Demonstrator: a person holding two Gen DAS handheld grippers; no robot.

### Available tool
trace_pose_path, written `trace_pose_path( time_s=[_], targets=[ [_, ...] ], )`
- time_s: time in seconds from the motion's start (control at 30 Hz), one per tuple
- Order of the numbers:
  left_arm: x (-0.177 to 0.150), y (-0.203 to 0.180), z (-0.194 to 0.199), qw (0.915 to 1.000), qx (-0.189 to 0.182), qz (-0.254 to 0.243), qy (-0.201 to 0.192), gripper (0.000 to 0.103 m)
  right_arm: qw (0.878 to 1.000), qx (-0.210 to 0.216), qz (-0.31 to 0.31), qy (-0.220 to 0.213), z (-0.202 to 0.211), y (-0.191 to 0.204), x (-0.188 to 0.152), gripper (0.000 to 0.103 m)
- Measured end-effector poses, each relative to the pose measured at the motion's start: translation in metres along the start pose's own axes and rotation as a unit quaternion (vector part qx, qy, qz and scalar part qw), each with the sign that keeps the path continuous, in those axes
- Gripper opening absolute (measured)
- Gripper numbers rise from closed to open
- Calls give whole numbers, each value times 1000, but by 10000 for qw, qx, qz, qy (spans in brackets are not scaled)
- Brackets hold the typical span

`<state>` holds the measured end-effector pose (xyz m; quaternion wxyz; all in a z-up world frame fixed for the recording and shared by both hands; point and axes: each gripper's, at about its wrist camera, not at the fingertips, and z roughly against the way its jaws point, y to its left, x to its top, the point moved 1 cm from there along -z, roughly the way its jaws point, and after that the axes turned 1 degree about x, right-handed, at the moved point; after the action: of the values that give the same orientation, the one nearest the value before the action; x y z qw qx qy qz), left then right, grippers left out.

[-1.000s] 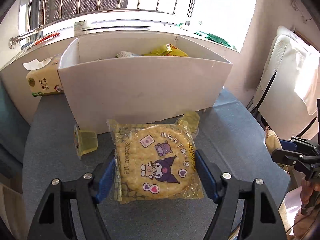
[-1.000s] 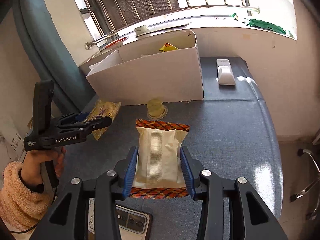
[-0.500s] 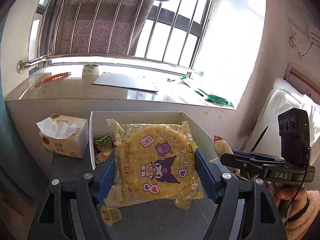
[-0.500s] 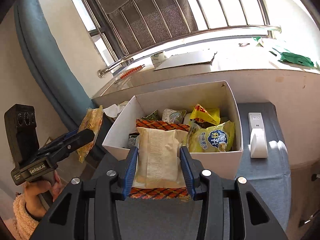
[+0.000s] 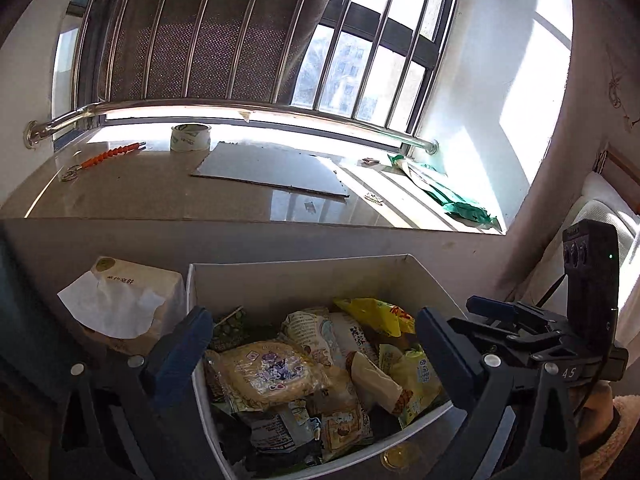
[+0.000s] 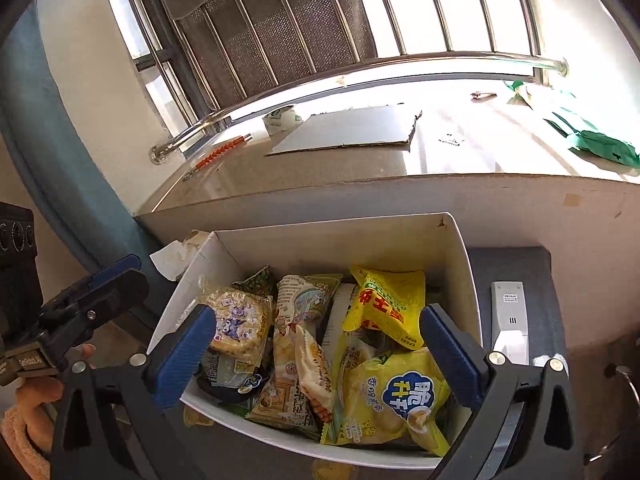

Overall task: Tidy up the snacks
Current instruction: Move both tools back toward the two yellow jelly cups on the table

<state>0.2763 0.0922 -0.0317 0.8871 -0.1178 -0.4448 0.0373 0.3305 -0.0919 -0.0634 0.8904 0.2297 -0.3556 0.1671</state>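
A white cardboard box [image 5: 304,276] [image 6: 456,240] holds several snack packets. The round yellow rice cracker pack with a cartoon print [image 5: 272,372] [image 6: 238,326] lies in its left part. The cream packet with orange ends [image 6: 314,372] [image 5: 376,376] lies tilted in the middle, among yellow bags [image 6: 396,396]. My left gripper [image 5: 312,356] is open and empty above the box. My right gripper [image 6: 316,356] is open and empty above the box too. Each gripper shows in the other's view: the right one [image 5: 520,328], the left one [image 6: 84,308].
A tissue pack [image 5: 128,304] stands left of the box. A white remote [image 6: 508,316] lies on the grey-blue table right of it. A jelly cup [image 5: 400,456] sits before the box. The windowsill behind holds a tape roll [image 5: 190,138] and a cardboard sheet [image 5: 272,170].
Both grippers rose over the box and opened. The rice cracker pack and the cream packet left the jaws and now lie in the box.
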Motion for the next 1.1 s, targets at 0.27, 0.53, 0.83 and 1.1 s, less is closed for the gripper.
trace_pose_path(
  time_s=[0.27,0.53,0.83,1.1],
  targets=[
    [-20,5,20,10000,89,1,34,103,9995,-8,265,-176,34,7,-28,103],
    [-71,-8,87,9992,126,-233,-302,103,9983,202,422,-353,86,13,-89,103],
    [-166,-26,116,9997,79,-235,-16,103,9998,124,-3,123,95,0,-188,103],
    [-223,-9,120,9970,47,594,497,103,9970,-6,8,770,72,-2,-231,103]
  ],
)
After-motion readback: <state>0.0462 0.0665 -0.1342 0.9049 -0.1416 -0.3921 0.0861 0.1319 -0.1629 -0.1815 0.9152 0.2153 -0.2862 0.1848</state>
